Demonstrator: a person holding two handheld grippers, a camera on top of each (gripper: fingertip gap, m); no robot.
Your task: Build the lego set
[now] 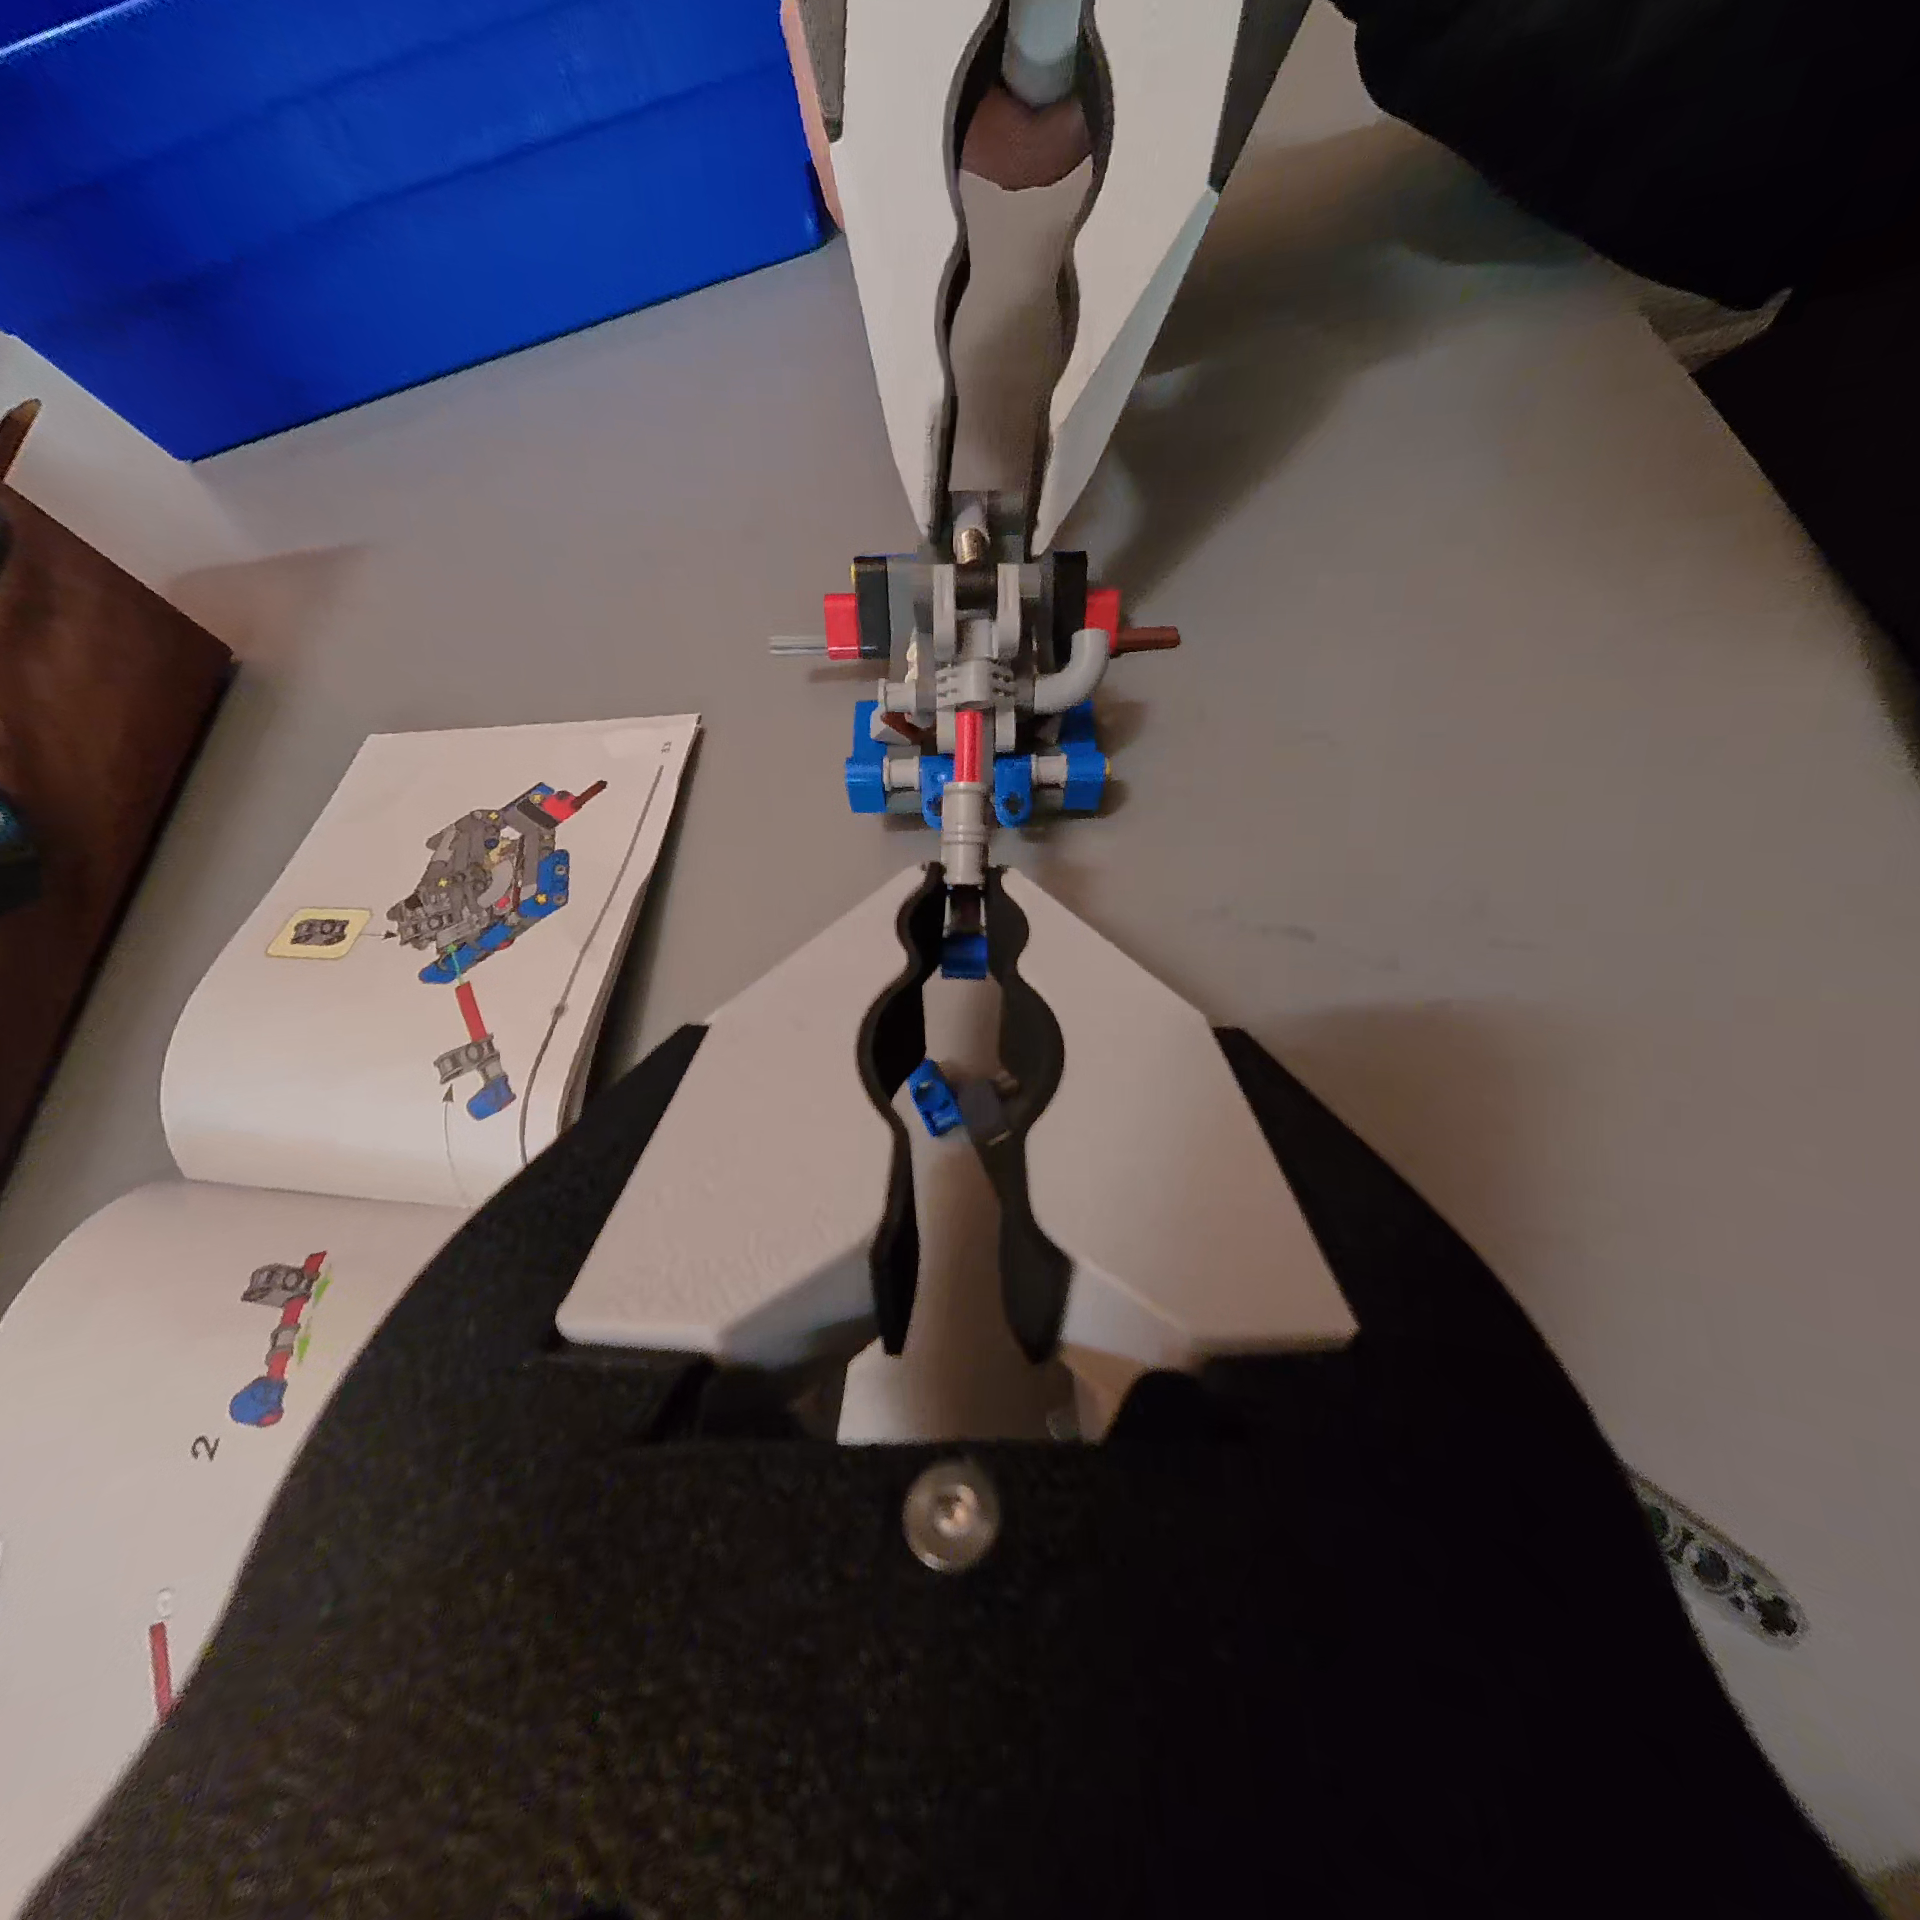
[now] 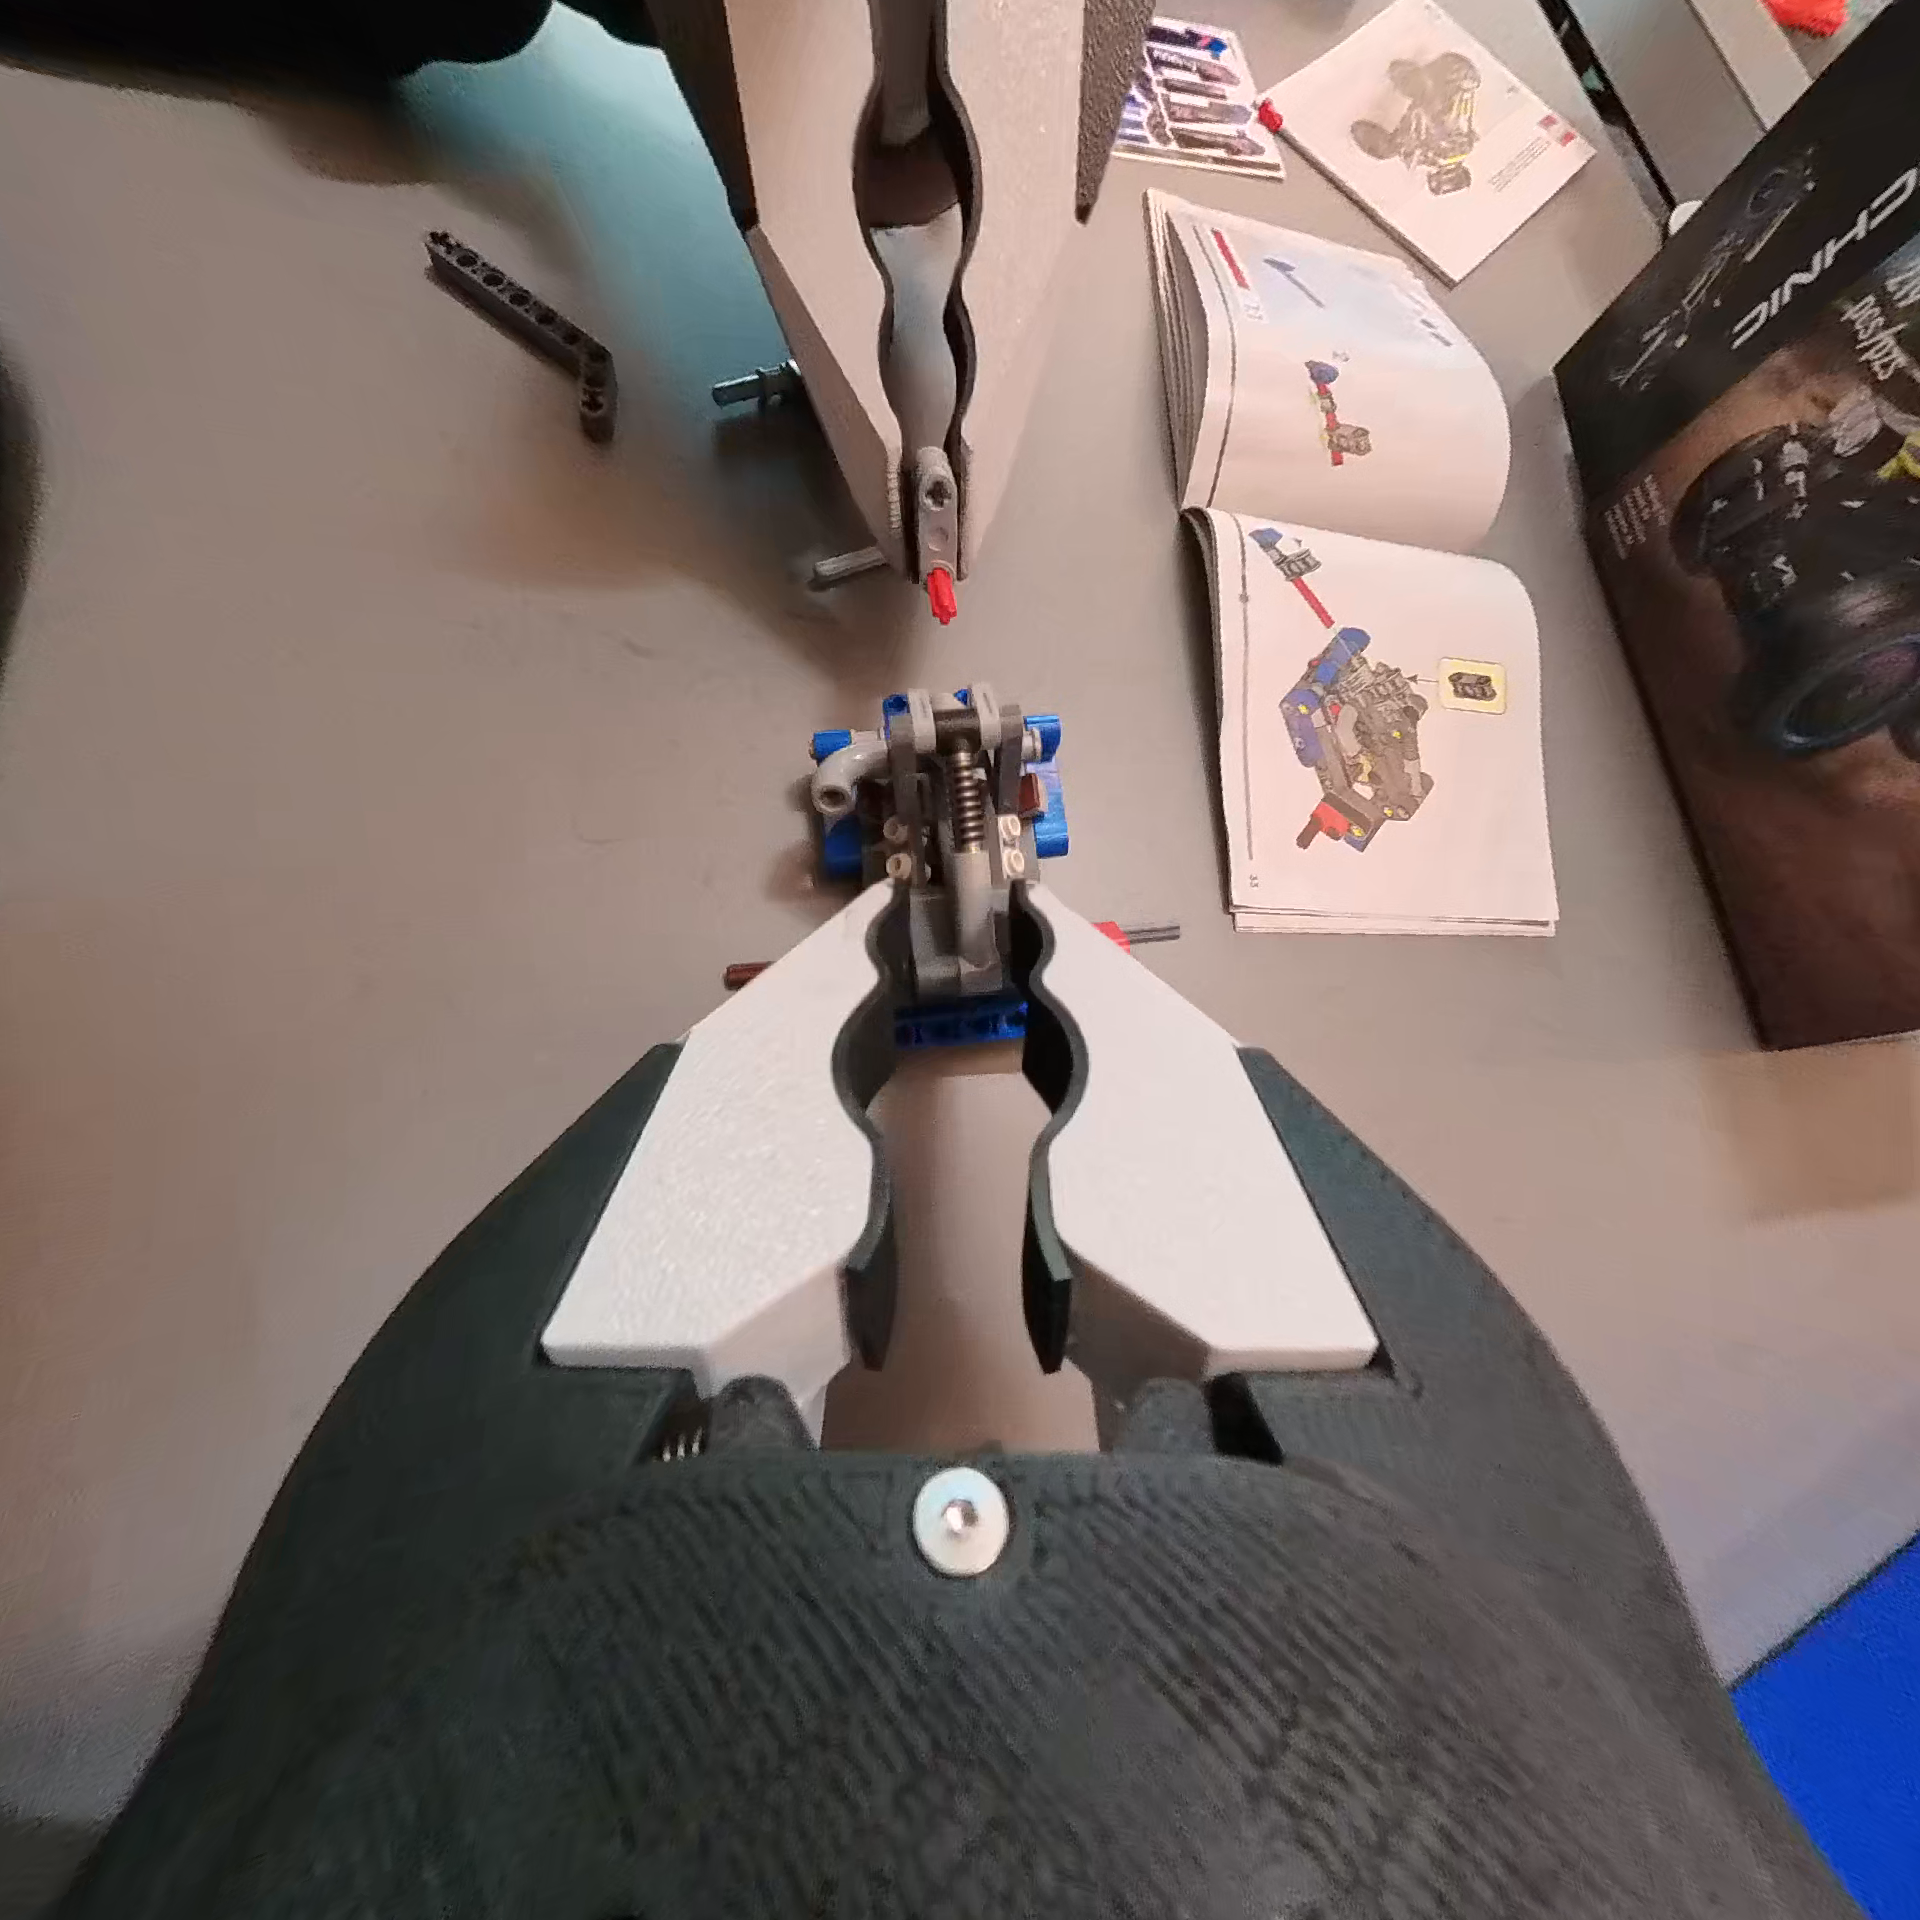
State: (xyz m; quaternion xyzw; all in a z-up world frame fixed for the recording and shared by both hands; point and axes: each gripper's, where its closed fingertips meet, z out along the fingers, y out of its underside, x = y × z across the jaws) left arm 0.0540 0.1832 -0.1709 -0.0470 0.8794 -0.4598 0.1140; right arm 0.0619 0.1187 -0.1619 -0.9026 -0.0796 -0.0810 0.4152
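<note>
Jaws: left gripper (image 1: 961,883) pinched nearly closed on a small sub-part, a red axle (image 1: 966,743) with a grey connector (image 1: 964,821) at its near end; a blue piece sits just behind the tips between the fingers. Right gripper (image 2: 954,899) closed to a narrow gap around the far end of the model (image 2: 935,790), gripping its grey frame.

Position: model sits on the grey table (image 1: 1455,831), mid-scene, between the two grippers, which face each other along one line. In the left view the axle looks lined up with the model's centre bore, between the blue blocks; in the right view its red tip is apart from the model's face, so whether it has entered is uncertain.

Surroundings: open booklet (image 1: 436,956) to the left in the left view; blue bin (image 1: 364,208) far left; black beam (image 2: 520,312) and loose pins lying on the table; set box (image 2: 1766,520) at the right of the right view.

Handling, as judged:
- Model is light, rigid plastic, but joined by friction only; side load could pop pieces off.
- Spring and thin grey pipe look fragile; avoid gripping there.
- Best hold is the grey frame or blue blocks, across flat faces.
- Axle is smooth, thin and may pivot in the tips; hold the connector, push straight along the bore.

Step judged: seating the axle assembly.
</note>
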